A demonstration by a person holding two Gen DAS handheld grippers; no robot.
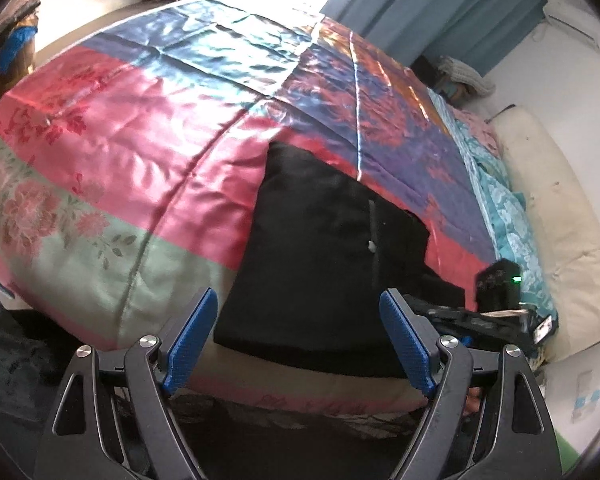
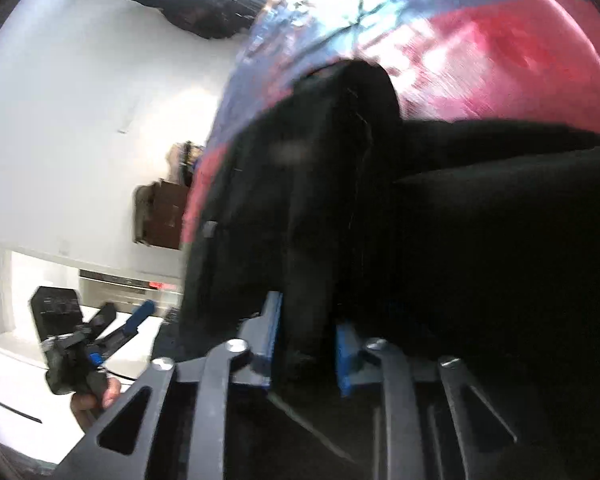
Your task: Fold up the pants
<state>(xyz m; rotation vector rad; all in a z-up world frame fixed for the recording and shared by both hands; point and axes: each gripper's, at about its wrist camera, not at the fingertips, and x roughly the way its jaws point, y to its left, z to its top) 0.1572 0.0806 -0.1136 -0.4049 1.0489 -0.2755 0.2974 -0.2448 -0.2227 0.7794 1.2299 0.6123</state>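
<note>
Black pants (image 1: 320,248) lie folded into a rough rectangle near the front edge of a bed covered by a shiny pink, blue and green bedspread (image 1: 140,128). My left gripper (image 1: 299,294) hangs open just above the pants' near edge, its blue pads (image 1: 192,328) apart and holding nothing. At the pants' right corner the right gripper (image 1: 496,312) shows as a black body with a green light. In the right wrist view my right gripper (image 2: 306,320) is shut on a bunched fold of the pants (image 2: 420,220). The left gripper (image 2: 100,332) and a hand (image 2: 100,396) appear at lower left.
A teal floral sheet (image 1: 508,216) and a cream mattress edge (image 1: 560,240) run along the bed's right side by a white wall. Teal curtains (image 1: 440,0) hang behind the bed. Dark wooden furniture (image 2: 160,212) stands against the far wall.
</note>
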